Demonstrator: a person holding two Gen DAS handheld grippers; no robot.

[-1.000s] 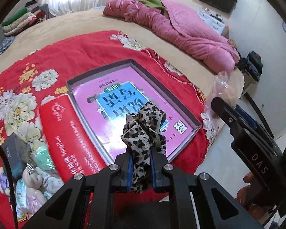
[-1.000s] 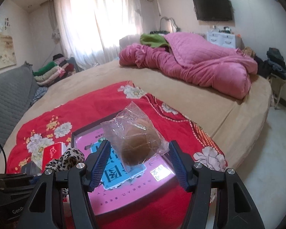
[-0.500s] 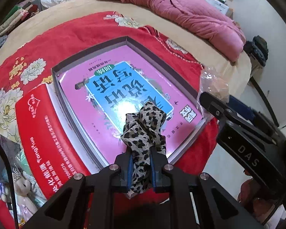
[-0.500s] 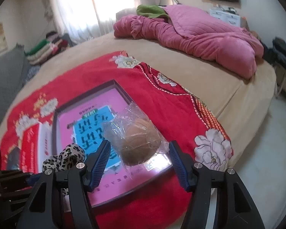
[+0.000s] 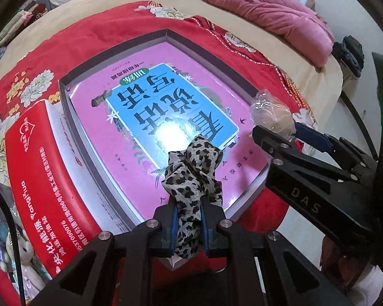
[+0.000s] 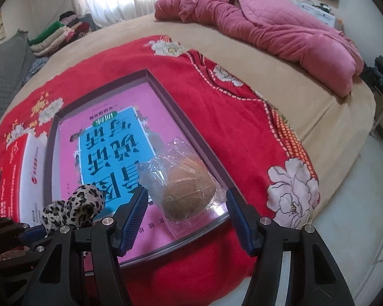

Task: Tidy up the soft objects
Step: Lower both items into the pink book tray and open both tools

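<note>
- Left gripper [image 5: 189, 223] clamped on leopard-print fabric scrunchie [image 5: 195, 176], held above near corner of shallow grey-rimmed box [image 5: 115, 47]; not yet set down.
- Right gripper [image 6: 186, 213] spread wide around brown round soft item in clear plastic wrap [image 6: 185, 188]; blue pads near the wrap, contact hard to confirm; bundle over box's near right corner.
- Box floor, a pink-and-blue printed sheet [image 5: 150, 97], bare: nothing deposited yet.
- More soft toys [image 5: 25, 252] waiting left of red carton [image 5: 38, 168] on red floral blanket [image 6: 229, 107].
- Judgement: early stage, first two drops pending.
</note>
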